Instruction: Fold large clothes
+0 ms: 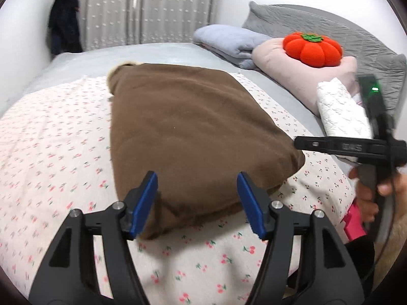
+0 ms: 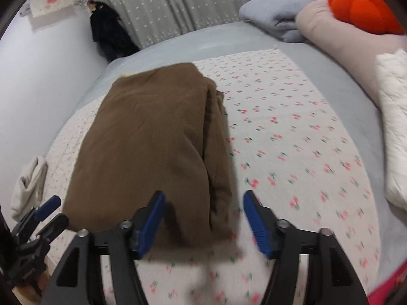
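A brown garment (image 1: 188, 132) lies folded into a long thick rectangle on the cherry-print sheet (image 1: 51, 137). It also shows in the right wrist view (image 2: 152, 139), with stacked folded edges along its right side. My left gripper (image 1: 197, 198) is open and empty, just above the garment's near edge. My right gripper (image 2: 203, 216) is open and empty, over the garment's near right corner. The right gripper's body (image 1: 376, 137) shows at the right of the left wrist view. The left gripper's fingers (image 2: 48, 206) show at the lower left of the right wrist view.
An orange pumpkin cushion (image 1: 313, 49) sits on a pink pillow (image 1: 305, 76) at the bed head, beside a folded grey-blue blanket (image 1: 229, 40) and a white quilted pillow (image 1: 340, 109). A white cloth (image 2: 28, 185) lies at the bed's left edge. A dark coat (image 2: 109, 33) hangs by the curtain.
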